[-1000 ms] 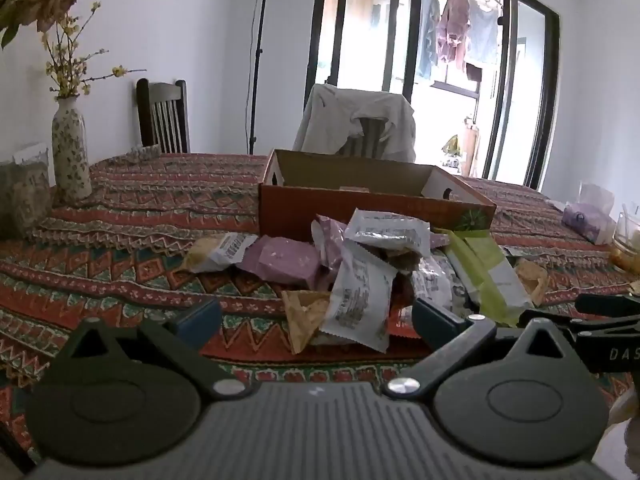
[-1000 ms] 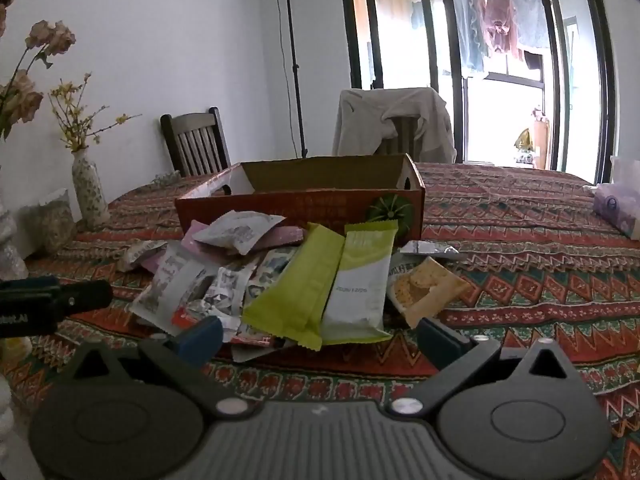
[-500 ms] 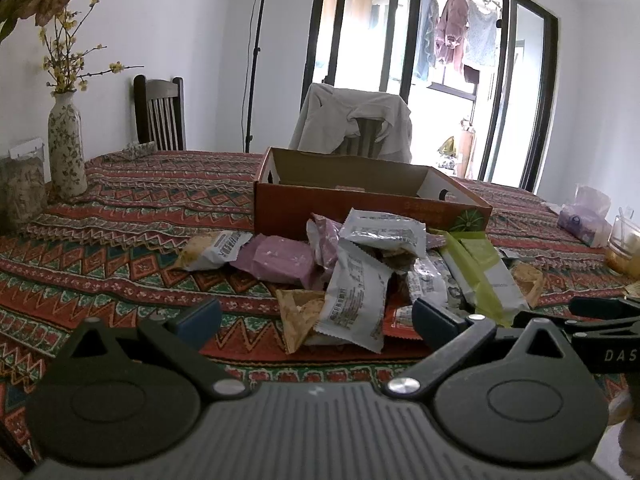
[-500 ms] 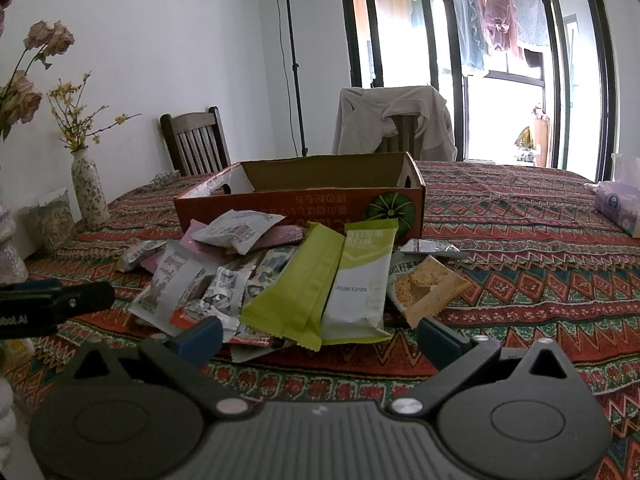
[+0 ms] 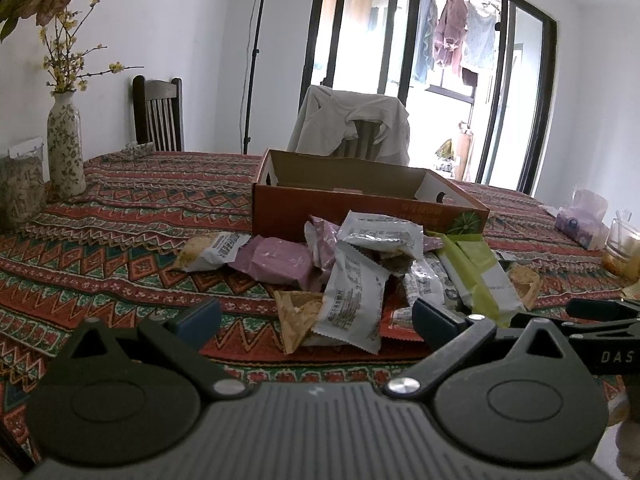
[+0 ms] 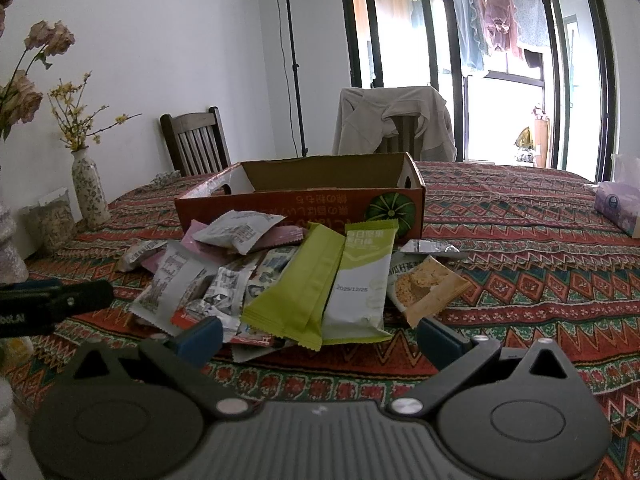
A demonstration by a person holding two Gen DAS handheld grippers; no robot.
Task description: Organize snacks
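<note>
A heap of snack packets (image 5: pixel 360 268) (image 6: pixel 280 280) lies on the patterned tablecloth in front of an open orange cardboard box (image 5: pixel 360 204) (image 6: pixel 304 204). The heap holds white, pink (image 5: pixel 280 260) and lime-green packets (image 6: pixel 304 292), plus a tan cracker packet (image 6: pixel 428 288). My left gripper (image 5: pixel 316 320) is open, just short of the heap's near edge, nothing between its fingers. My right gripper (image 6: pixel 320 336) is open too, near the green packets' ends, empty. Each gripper shows at the edge of the other's view.
A floral vase (image 5: pixel 66 148) and a jar (image 5: pixel 20 188) stand at the table's left. A tissue pack (image 5: pixel 580 220) and a glass (image 5: pixel 622 240) sit at the right. Two chairs (image 6: pixel 196 140) and a light stand are behind the table.
Both views have shifted only slightly; the left view has tilted a little. The packets and the box have not moved, and both grippers remain open.
</note>
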